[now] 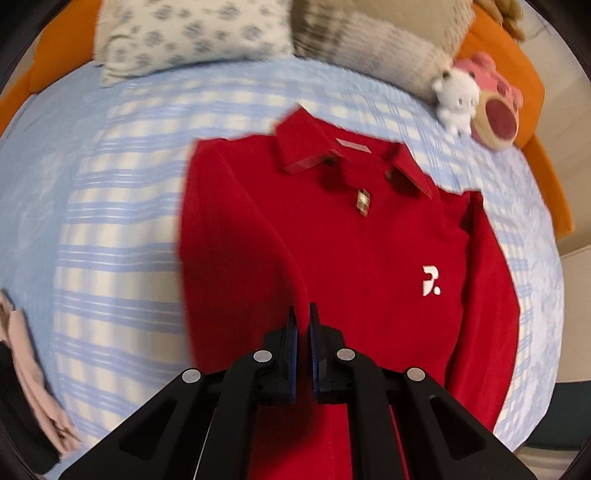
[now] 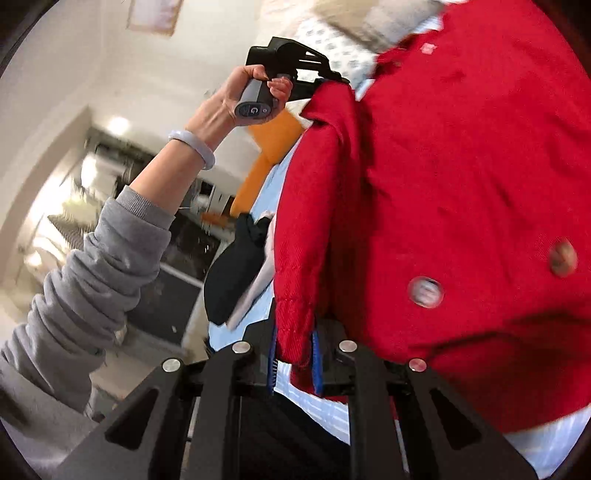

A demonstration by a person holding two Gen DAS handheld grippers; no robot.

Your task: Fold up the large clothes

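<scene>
A red collared jacket [image 1: 351,236] with a white chest logo lies front up on the blue checked bed sheet [image 1: 122,221]. My left gripper [image 1: 303,314] is shut on a raised fold of its left side, lifted over the front. In the right wrist view the jacket [image 2: 461,184] fills the right side, with two round buttons showing. My right gripper [image 2: 295,336] is shut on a red sleeve cuff [image 2: 295,314] at the lower edge. The left gripper [image 2: 295,62] shows there too, held by a hand above the red cloth.
Two pillows [image 1: 192,33] and plush toys [image 1: 476,99] lie at the head of the bed by an orange headboard [image 1: 495,44]. A pink and black garment pile [image 1: 29,380] lies at the left bed edge; dark clothes [image 2: 236,269] show beside the jacket.
</scene>
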